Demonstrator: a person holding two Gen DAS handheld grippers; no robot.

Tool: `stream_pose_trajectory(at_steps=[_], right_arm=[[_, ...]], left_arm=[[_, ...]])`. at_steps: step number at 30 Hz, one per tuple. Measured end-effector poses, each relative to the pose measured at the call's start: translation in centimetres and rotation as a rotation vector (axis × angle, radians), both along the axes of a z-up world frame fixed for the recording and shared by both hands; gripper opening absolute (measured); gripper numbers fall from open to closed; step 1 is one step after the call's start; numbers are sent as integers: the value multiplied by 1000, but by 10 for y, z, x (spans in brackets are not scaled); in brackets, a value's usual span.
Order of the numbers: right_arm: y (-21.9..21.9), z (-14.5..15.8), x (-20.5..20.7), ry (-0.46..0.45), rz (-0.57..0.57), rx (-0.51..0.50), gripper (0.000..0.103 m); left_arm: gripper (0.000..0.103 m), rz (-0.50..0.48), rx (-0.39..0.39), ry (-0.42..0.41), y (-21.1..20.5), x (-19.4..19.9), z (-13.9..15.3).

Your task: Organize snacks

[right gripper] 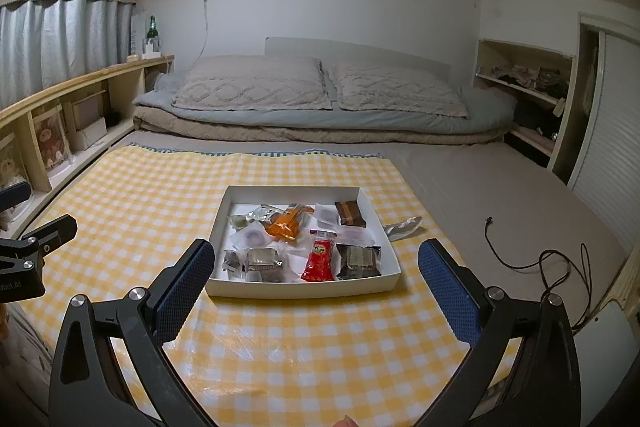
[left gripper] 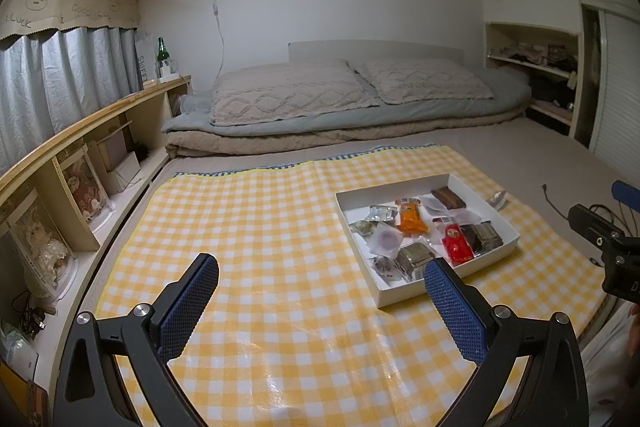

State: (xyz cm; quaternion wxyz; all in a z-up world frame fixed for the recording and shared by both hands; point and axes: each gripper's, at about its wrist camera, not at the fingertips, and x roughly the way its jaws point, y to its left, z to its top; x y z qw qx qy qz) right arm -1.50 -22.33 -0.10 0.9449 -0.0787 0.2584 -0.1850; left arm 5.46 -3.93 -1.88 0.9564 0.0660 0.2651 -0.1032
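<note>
Checked cloth (right gripper: 312, 347): we see a glossy, plastic-coated sheen.
Box (right gripper: 304, 287): matt white card.
Red packet (right gripper: 318, 261): shiny wrapper.
Right tongs (right gripper: 316, 283): blue dimpled pads, matt black plastic, metal bolts.
Pillows (left gripper: 292, 91): rough knitted cloth.

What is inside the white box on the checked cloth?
The white box holds wrapped snacks: an orange packet, a red packet, a brown bar, and silver and clear wrappers. They overlap, so anything beneath them is hidden.
</note>
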Motion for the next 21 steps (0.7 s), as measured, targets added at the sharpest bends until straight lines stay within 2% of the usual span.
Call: stream_pose_trajectory(at_steps=[21], right_arm=[[-2, 0, 0, -2, 0, 2, 103]], left_arm=[[103, -4, 1, 1, -1, 0, -2]])
